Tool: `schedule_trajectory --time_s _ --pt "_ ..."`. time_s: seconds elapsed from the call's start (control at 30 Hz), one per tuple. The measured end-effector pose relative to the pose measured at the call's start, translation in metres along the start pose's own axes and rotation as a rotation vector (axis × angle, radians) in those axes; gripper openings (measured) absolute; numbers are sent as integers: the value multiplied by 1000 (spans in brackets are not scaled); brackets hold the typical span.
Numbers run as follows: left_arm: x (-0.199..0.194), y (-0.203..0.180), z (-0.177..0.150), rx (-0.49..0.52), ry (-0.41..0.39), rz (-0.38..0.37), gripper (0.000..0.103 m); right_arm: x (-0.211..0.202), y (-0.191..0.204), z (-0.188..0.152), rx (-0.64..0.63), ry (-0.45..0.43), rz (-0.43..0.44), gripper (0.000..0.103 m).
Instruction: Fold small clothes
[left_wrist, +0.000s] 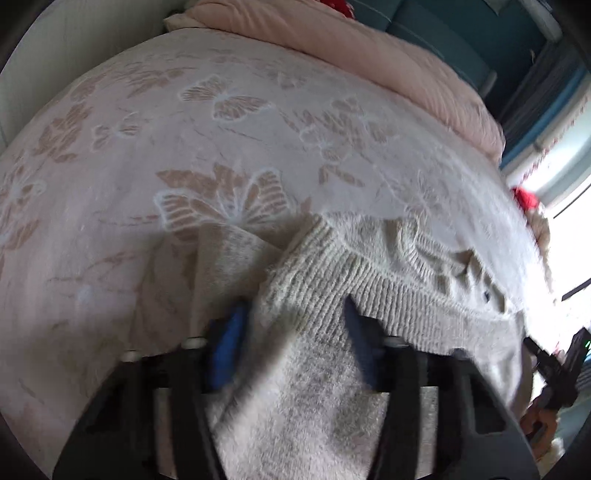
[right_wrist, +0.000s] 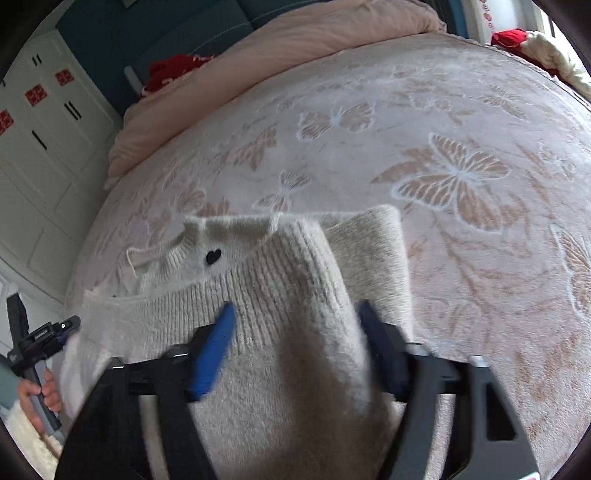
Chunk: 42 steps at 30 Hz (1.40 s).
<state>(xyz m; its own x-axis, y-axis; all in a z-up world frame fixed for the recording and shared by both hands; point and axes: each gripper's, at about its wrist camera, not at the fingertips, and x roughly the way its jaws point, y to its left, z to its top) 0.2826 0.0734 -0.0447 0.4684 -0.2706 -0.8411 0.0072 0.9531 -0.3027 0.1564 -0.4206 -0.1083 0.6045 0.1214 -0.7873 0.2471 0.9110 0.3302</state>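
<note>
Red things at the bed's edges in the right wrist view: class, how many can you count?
2. One red bundle lies far left beside the pink duvet; another red item sits at the far right corner by a cream knit. More may be hidden.

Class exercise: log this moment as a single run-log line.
fold | left gripper, right gripper: open around cream ribbed knit sweater | on pink butterfly-patterned blanket

Left wrist view looks forward, close above the sweater (left_wrist: 332, 295), across the bed (left_wrist: 147, 147). Right wrist view faces likewise from the other side; both share sweater, bed and pink duvet (right_wrist: 295, 48).
</note>
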Motion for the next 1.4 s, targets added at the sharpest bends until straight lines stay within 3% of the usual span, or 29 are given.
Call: schedule_trajectory --time_s 0.03,0.1,0.3,0.4,0.47,0.57,0.63,0.7,0.77,0.83,0.9,0.93,1.0,1.07,1.13,1.23,1.27,1.33,1.4 --pt "2 -3 0 25 19 17 10 2 2 0 -2 18 -10 11" --pt "-8 -8 7 51 -14 40 8 -8 3 3 15 -13 0 9" --pt "-72 -4 56 0 -183 7 7 -87 8 52 59 -251 77 7" --pt "-69 -1 78 -15 -201 31 8 -74 3 70 68 -246 50 7" --pt "-38 1 82 -8 -144 76 8 -29 -10 68 94 -151 -13 7" --pt "20 7 70 -2 -35 165 8 33 -28 53 104 -8 -115 7" --pt "50 17 57 -13 13 204 8 45 -32 44 103 -14 -122 7" --pt "56 21 50 -18 -13 203 11 38 -34 47 132 -24 -90 9" --pt "51 20 50 -6 -30 194 15 27 -31 50 117 -28 -79 15" --pt "36 15 50 19 -51 208 29 1 -23 49 82 -98 -117 22" --pt "5 6 44 27 -119 263 55 -28 -7 44 38 -170 -118 28" --pt "-15 2 39 18 -172 259 57 -40 4 40 21 -197 -108 32" --pt "-49 -14 23 -7 -227 159 57 -50 41 27 -30 -203 -28 32" --pt "-60 -36 7 11 -224 65 58 -39 85 10 -96 -150 41 32" --pt "-57 -63 -15 59 -185 11 58 -18 133 -12 -167 -74 128 32" --pt "-27 -86 -47 128 -115 43 58 20 200 -58 -306 28 200 30" --pt "-18 -86 -54 140 -91 62 58 27 207 -66 -334 43 187 22" --pt "-3 -74 -69 155 -61 114 60 35 202 -74 -342 42 142 20" --pt "-11 -55 -75 174 -92 104 60 29 160 -66 -241 32 131 4"
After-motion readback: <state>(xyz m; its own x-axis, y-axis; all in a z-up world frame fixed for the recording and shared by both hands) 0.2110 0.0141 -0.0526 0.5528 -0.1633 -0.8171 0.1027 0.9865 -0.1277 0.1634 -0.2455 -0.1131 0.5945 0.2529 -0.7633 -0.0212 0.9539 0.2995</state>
